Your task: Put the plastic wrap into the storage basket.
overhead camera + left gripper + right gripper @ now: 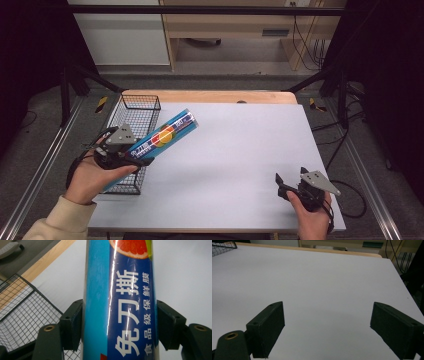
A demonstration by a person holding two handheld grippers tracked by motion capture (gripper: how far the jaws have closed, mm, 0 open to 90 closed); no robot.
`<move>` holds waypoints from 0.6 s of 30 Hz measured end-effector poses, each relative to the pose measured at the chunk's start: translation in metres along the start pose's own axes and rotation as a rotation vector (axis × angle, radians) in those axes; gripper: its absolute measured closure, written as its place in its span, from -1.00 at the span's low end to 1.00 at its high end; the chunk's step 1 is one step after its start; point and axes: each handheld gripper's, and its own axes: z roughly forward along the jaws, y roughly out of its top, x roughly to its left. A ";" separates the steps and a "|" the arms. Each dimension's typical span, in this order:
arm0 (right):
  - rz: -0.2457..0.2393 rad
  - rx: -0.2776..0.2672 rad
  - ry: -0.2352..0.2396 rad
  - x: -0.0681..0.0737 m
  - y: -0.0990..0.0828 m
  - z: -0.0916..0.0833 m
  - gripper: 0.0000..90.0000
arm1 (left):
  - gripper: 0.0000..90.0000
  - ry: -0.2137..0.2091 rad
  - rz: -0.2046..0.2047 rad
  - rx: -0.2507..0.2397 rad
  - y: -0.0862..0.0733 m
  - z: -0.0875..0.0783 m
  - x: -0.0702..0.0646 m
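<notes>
From the high view, the left hand-held gripper (pixel 131 156) pinched a blue roll (pixel 159 137) near its lower end, the roll slanting toward 1 o'clock over the wire basket (pixel 133 107) at the left edge of the white surface (pixel 240 160). The right hand-held gripper (pixel 290 181) sat at 5 o'clock, jaws spread, nothing between them.

In the left gripper view, both pads (pixel 72 323) pressed the roll (pixel 120 300) (orange fruit printed on its wrapper), basket mesh (pixel 22 315) at 9 o'clock.

In the right gripper view, spread pads (pixel 267 327) hung over the bare surface (pixel 322 285).
</notes>
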 end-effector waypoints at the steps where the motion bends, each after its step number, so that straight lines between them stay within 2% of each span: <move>1: 0.001 0.000 0.001 0.000 0.000 0.000 -0.73 | -0.29 0.000 0.000 0.000 0.000 0.000 0.000; 9: 0.001 0.000 -0.003 0.000 0.000 0.000 -0.72 | -0.29 0.009 -0.025 -0.004 -0.008 -0.005 0.003; 18: 0.000 -0.006 -0.001 0.000 0.000 -0.002 -0.71 | -0.29 0.040 -0.050 -0.017 -0.012 -0.012 0.004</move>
